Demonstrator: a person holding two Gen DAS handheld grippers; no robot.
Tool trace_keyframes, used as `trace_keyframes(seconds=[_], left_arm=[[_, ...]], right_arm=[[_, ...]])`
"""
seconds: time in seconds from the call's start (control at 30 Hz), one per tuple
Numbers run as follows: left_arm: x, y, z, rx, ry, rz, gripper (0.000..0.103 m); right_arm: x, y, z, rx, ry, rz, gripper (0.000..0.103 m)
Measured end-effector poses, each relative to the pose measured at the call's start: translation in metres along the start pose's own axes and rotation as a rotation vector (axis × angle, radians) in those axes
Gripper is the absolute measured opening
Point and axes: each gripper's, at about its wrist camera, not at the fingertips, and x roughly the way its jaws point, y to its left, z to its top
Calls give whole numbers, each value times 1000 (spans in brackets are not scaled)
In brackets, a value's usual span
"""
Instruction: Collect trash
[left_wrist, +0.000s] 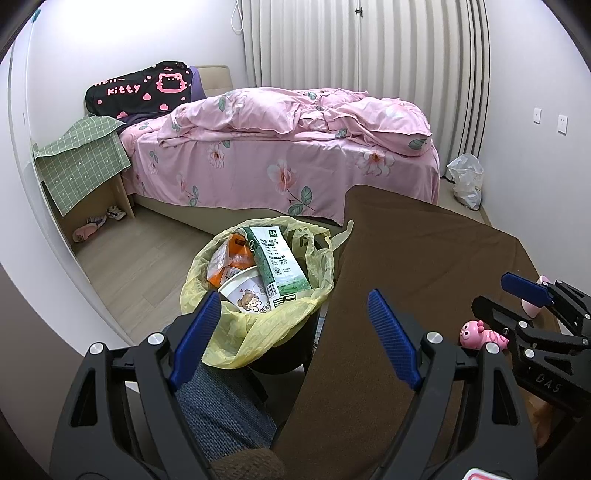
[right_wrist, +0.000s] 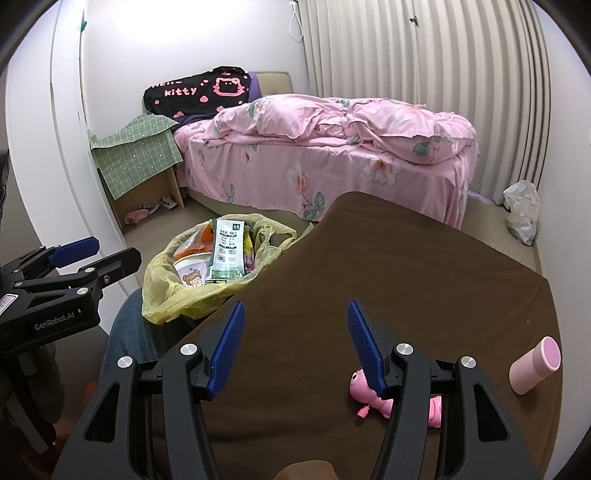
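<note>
— Most of the far side of the room is being taken up by the bed (left_wrist: 280, 147), with a pink flowered quilt (left_wrist: 295, 110) lying rumpled on it and a black pillow (left_wrist: 142, 90) leaning at its head. What is sitting nearer?

— Nearer, a brown table (left_wrist: 424, 266) is filling the right half of the left wrist view, and the right wrist view is looking straight across its top. Just beside its left edge a trash bin (left_wrist: 280, 354) is standing on the floor, lined with a yellow bag (left_wrist: 251, 328) that is spilling over its rim.

— Is the bin holding anything?

— It is holding a green and white carton (left_wrist: 279, 266) standing on end, a paper cup (left_wrist: 245, 291) with a cartoon girl leaning against it, and an orange wrapper (left_wrist: 229, 258) behind the cup.

— And the grippers?

— Both are hovering with their blue pads spread apart and nothing between them. The left gripper (left_wrist: 295, 339) is hanging over the near rim of the bin, a denim-clad leg (left_wrist: 221, 402) showing beneath it. The right gripper (right_wrist: 295, 343) is pointing over bare tabletop.

— Anything smaller lying on the table?

— A pink cylinder (right_wrist: 535, 365) is lying on its side toward the right edge, and a little pink toy (right_wrist: 369, 391) is lying partly hidden behind the right gripper's right finger. Far off by the curtain (left_wrist: 369, 44), a white plastic bag (left_wrist: 466, 179) is sitting on the floor.
</note>
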Motion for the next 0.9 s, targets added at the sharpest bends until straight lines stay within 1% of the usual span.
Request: trace_keyframes(seconds=[0.9], left_arm=[[-1,-1,0,-5,-1,-3,78]], right_arm=[[2,3,-2,-14,5,-1,54]])
